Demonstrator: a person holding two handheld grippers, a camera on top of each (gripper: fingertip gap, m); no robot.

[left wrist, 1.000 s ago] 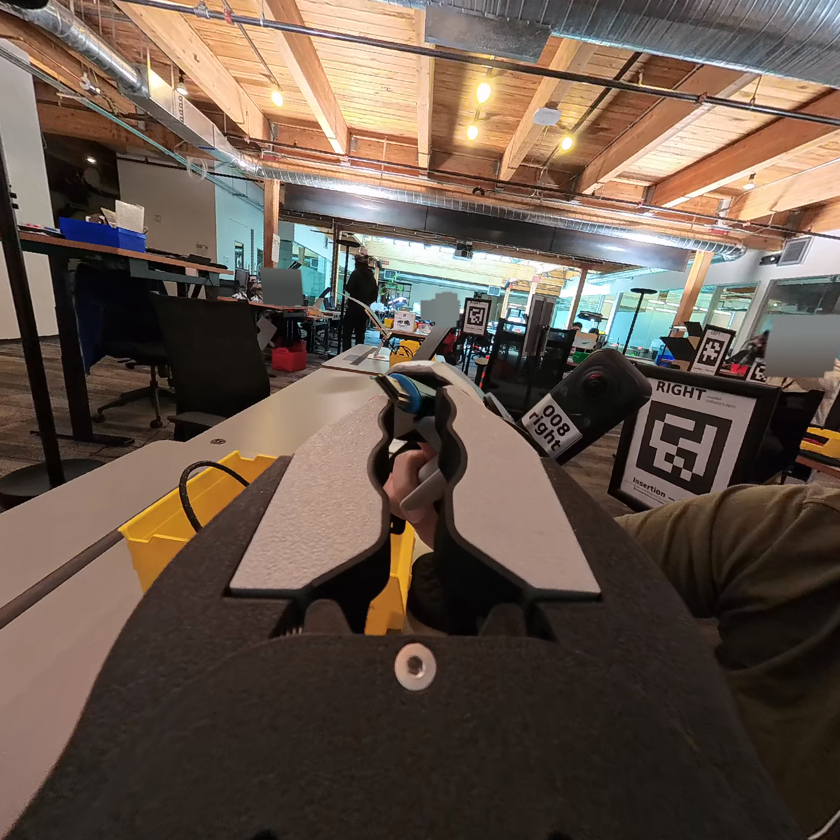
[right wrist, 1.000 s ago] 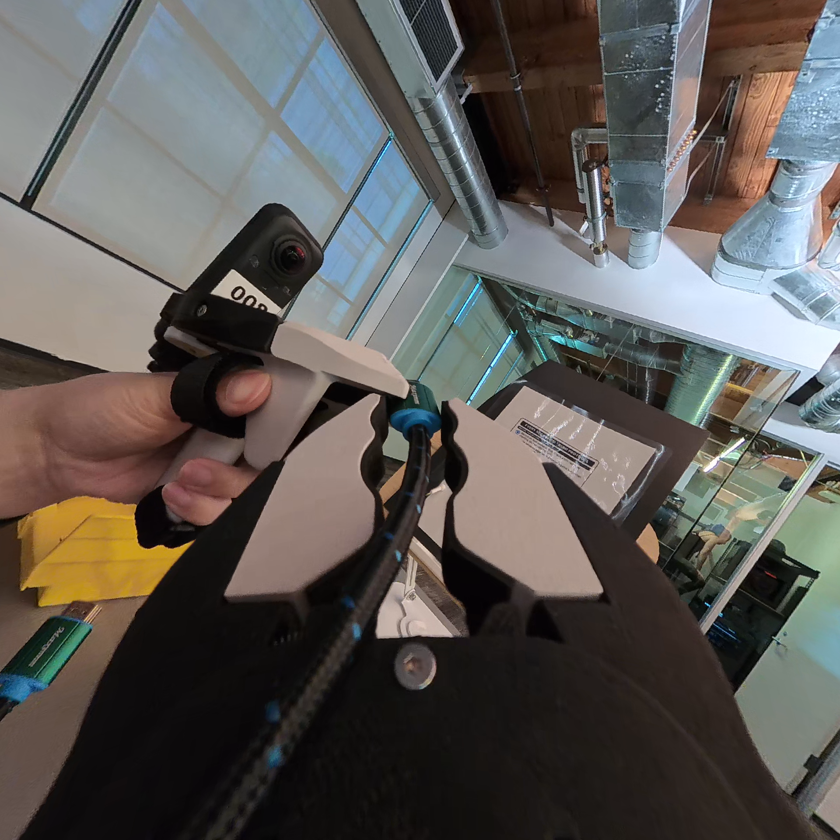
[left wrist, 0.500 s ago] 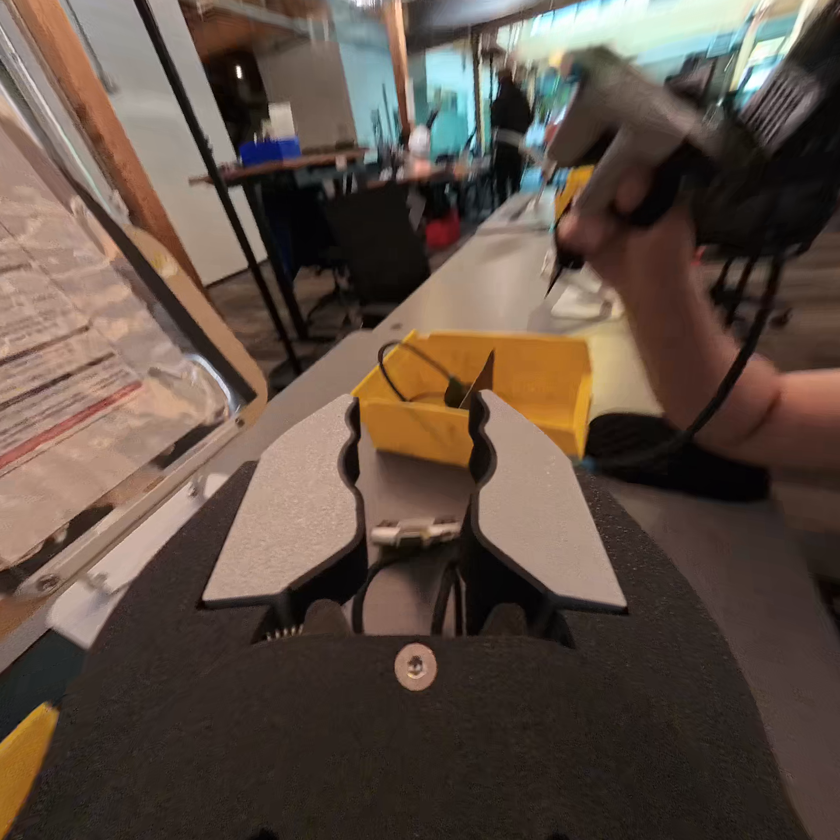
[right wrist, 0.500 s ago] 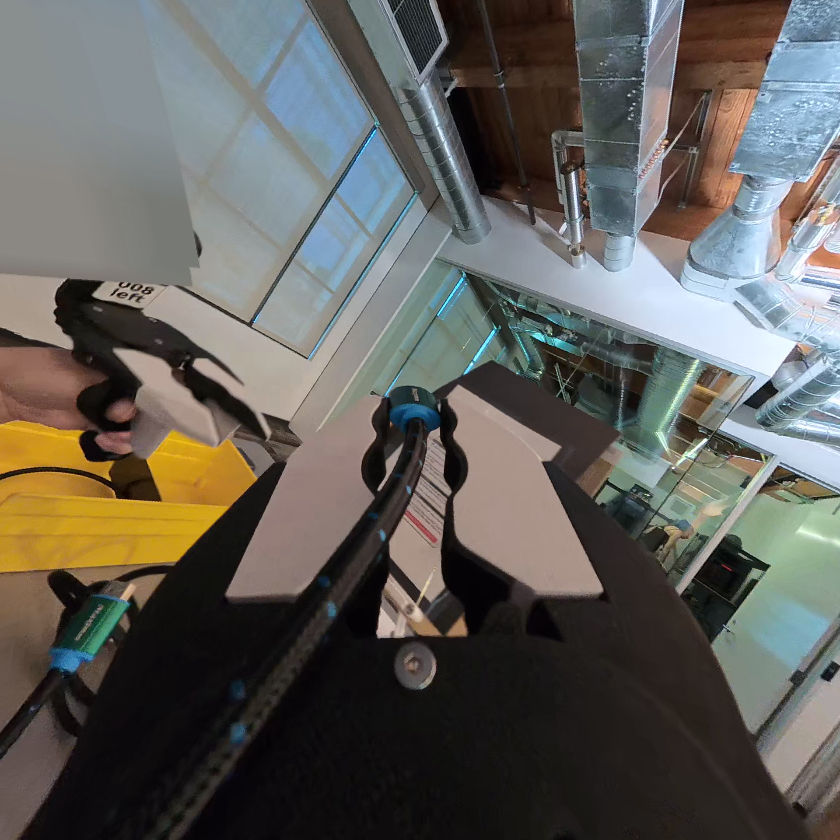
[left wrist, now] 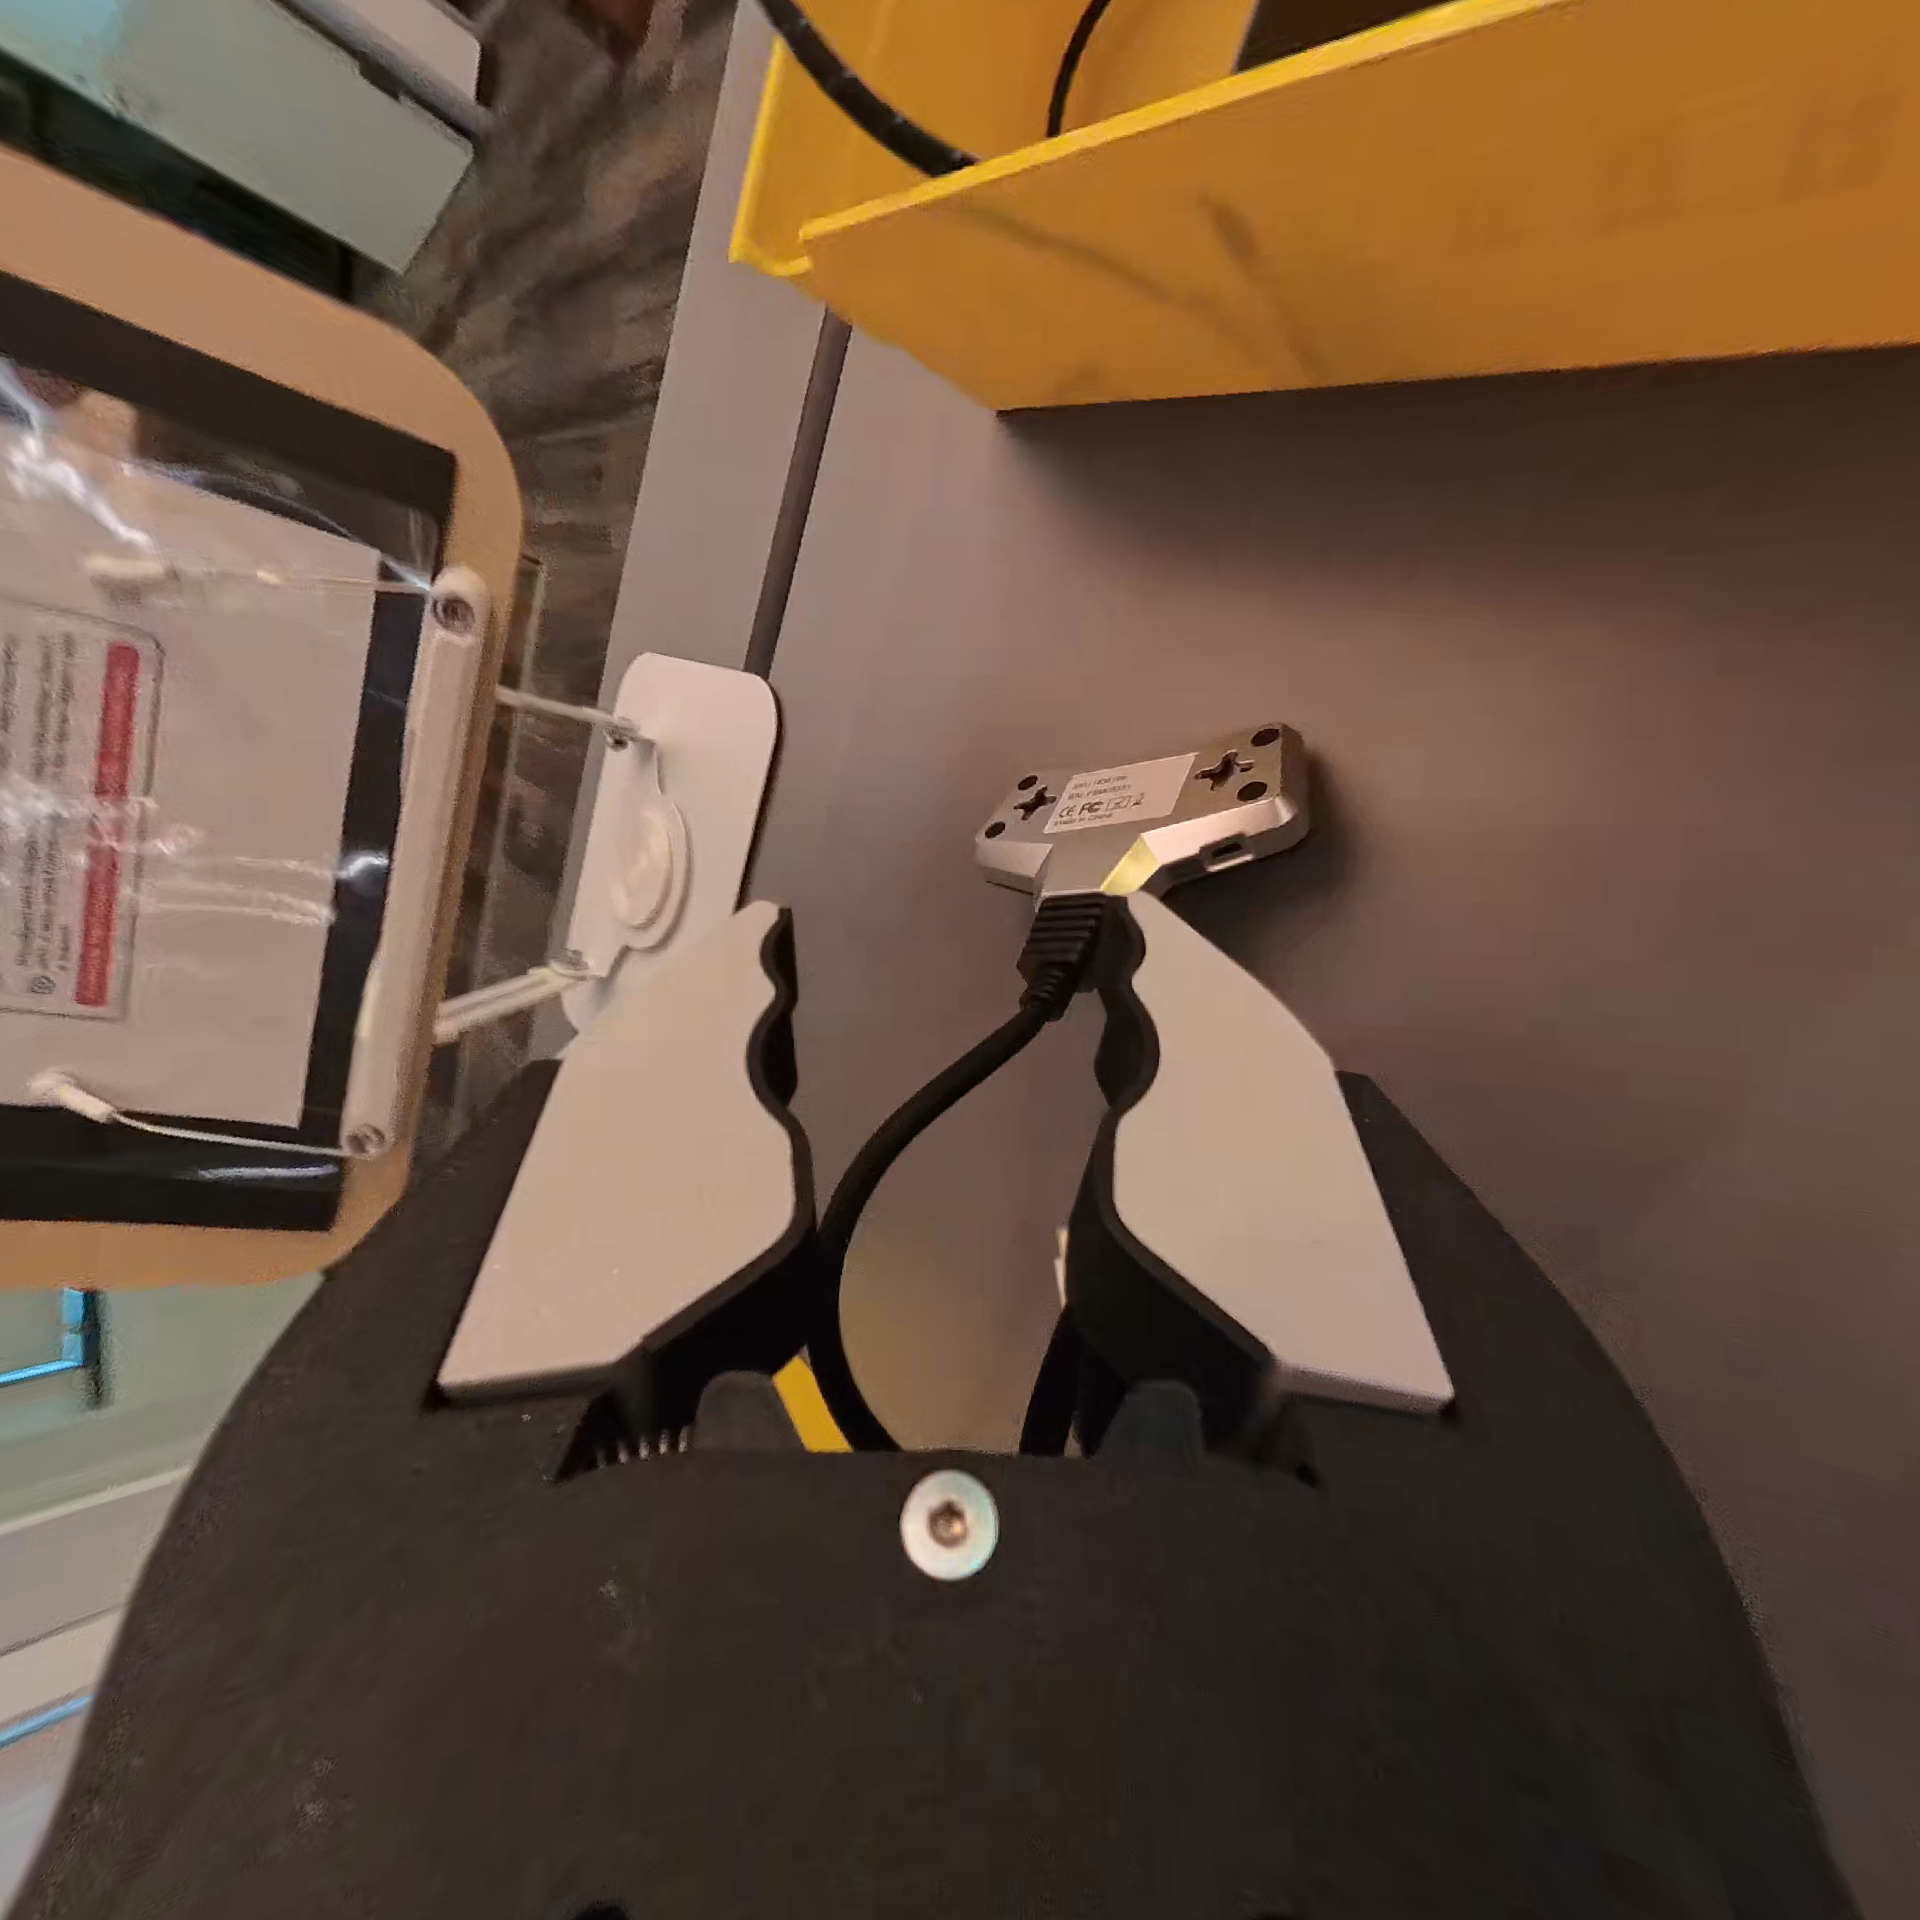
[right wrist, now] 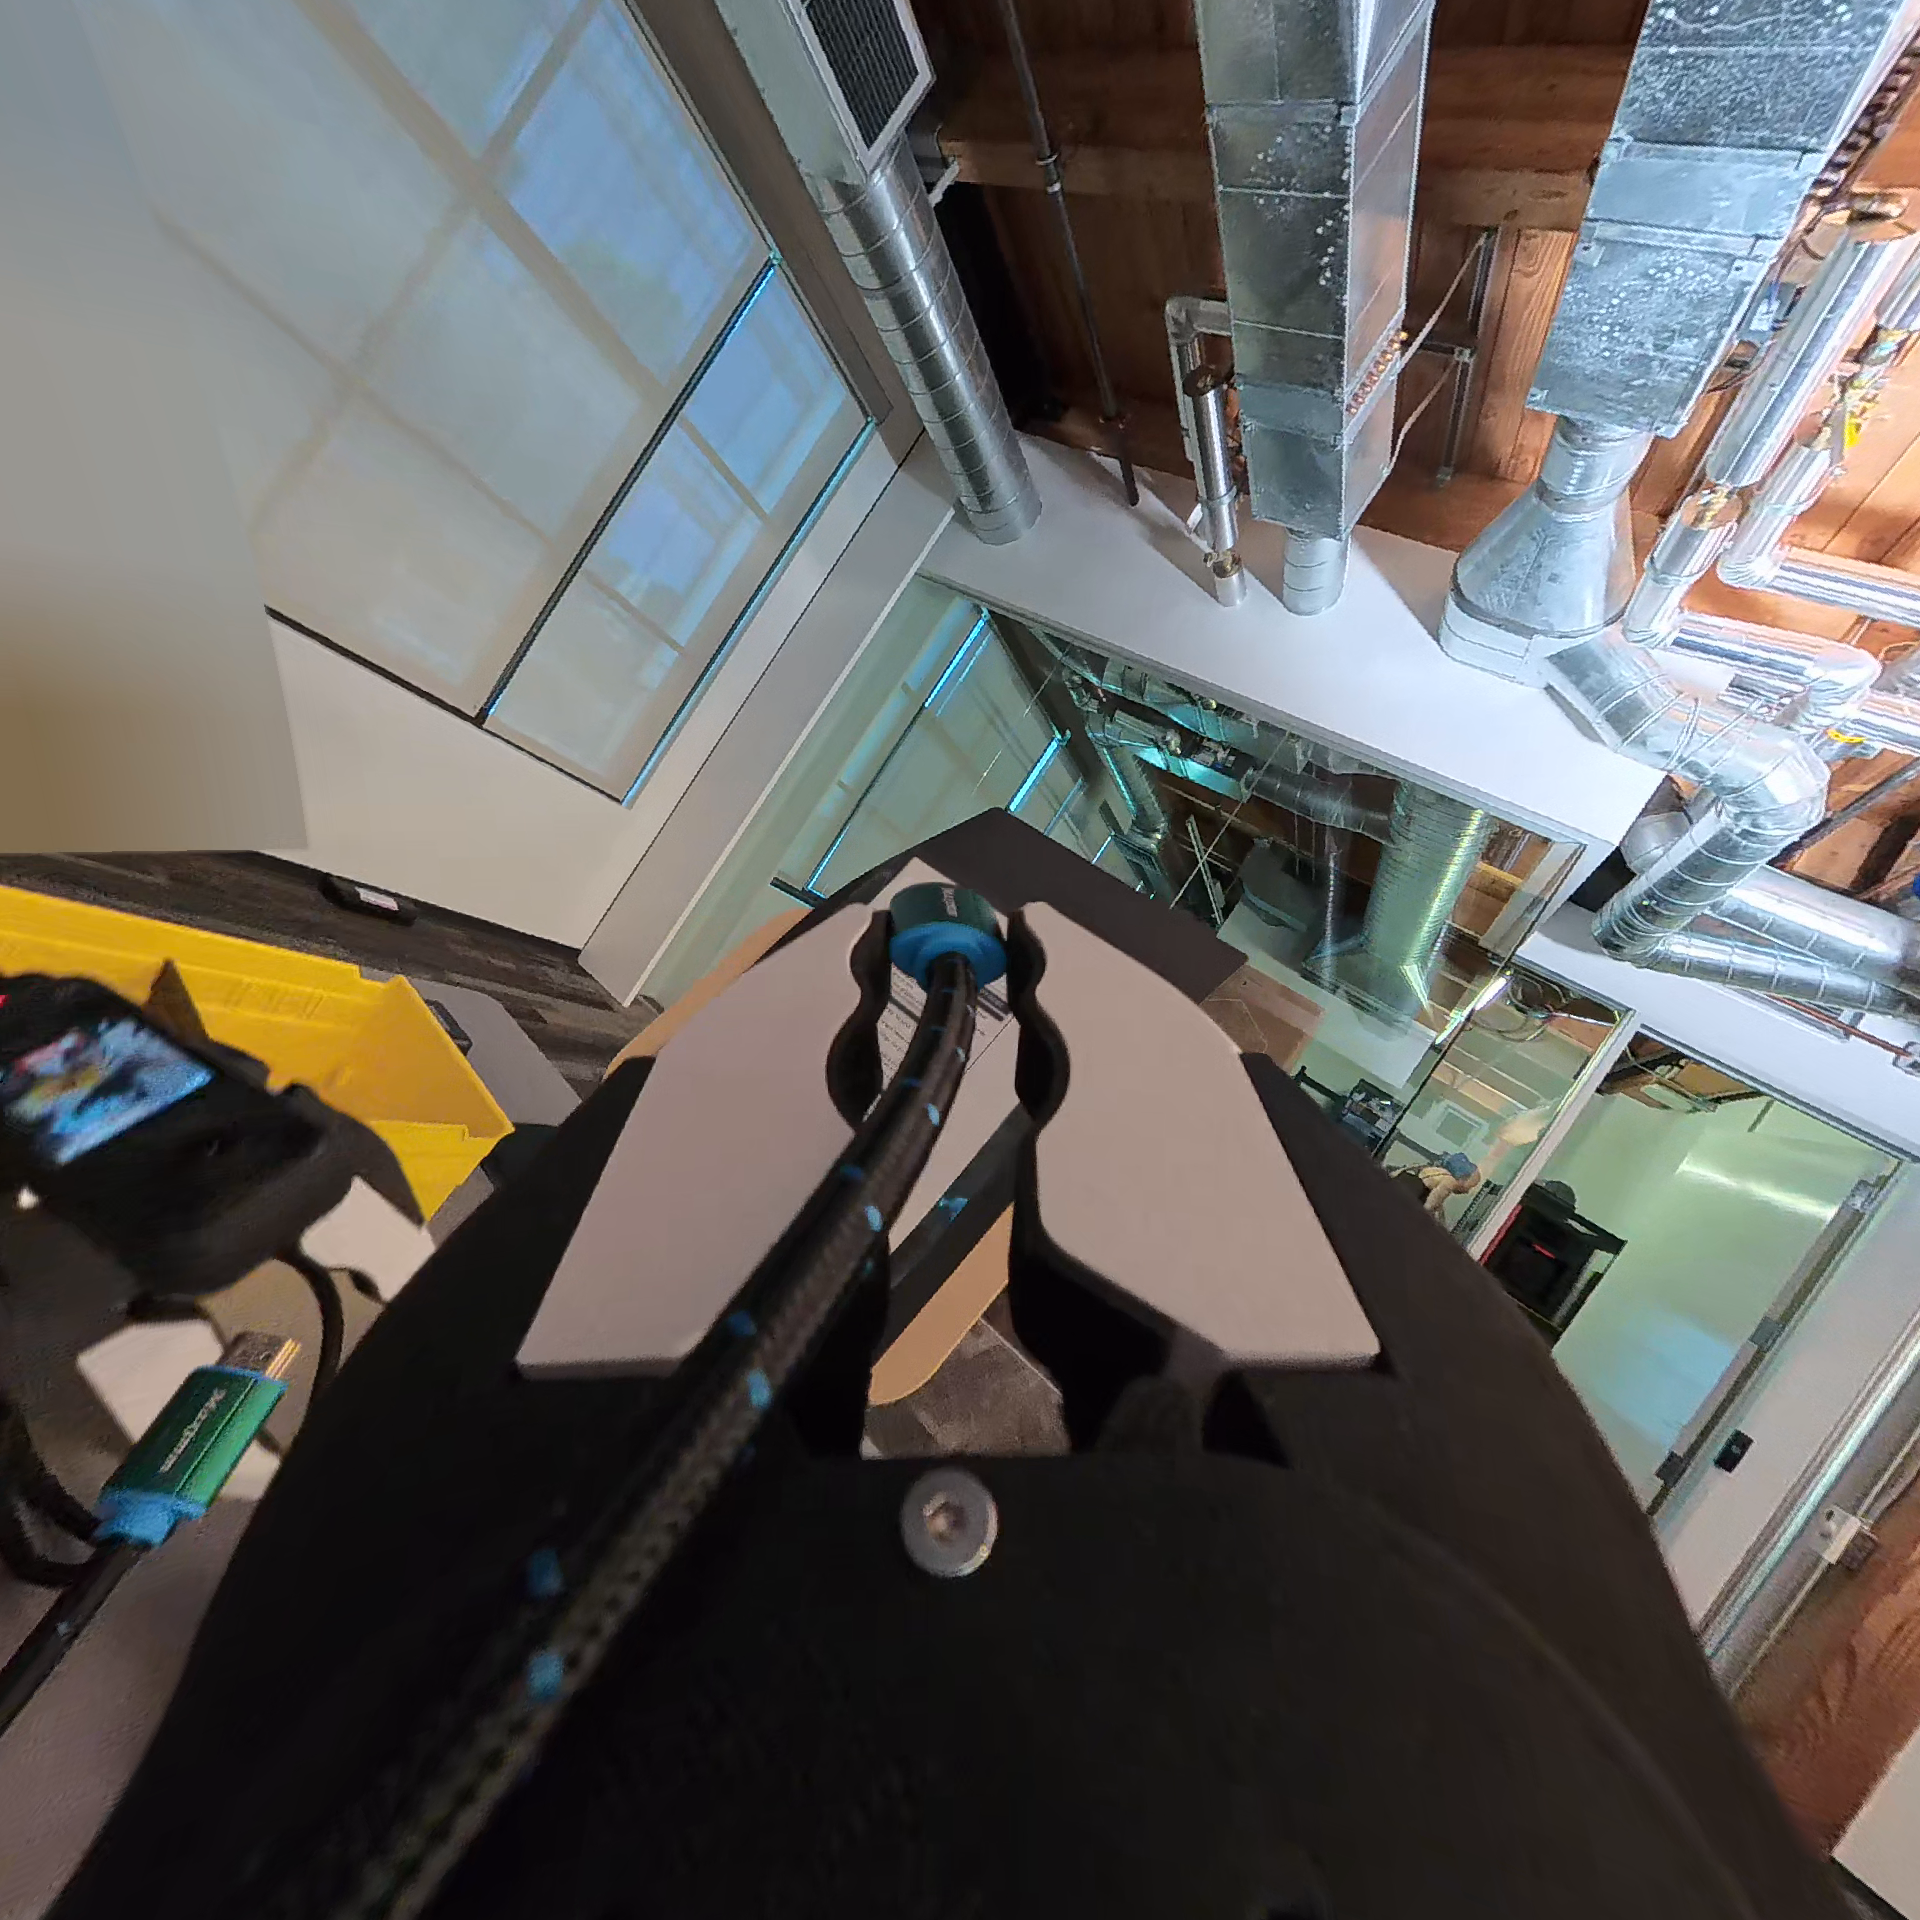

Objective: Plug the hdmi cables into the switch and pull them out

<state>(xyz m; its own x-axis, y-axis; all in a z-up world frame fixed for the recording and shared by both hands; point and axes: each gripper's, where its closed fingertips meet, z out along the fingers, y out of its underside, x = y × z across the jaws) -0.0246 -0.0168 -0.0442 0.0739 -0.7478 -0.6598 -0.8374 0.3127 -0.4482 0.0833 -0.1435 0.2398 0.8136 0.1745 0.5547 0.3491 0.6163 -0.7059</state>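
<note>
Yellow bin (left wrist: pixel 1351 229) runs off the frame's top and right; the switch (left wrist: pixel 1143 805) label stays too small to read.

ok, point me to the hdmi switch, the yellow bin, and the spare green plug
HDMI switch (left wrist: pixel 1143 805), left wrist view, on its silver underside beside the label.
Yellow bin (left wrist: pixel 1351 239), left wrist view, on its front wall.
Green HDMI plug (right wrist: pixel 192 1439), right wrist view, on its green shell.

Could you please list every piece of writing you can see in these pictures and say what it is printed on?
White label on the flat silver switch: small print and marks; not transcribed.
Laminated white sheet with red block: blurred, unreadable.
Loose green HDMI plug: a printed line; not transcribed.
Teal plug in the right gripper: too small.
</note>
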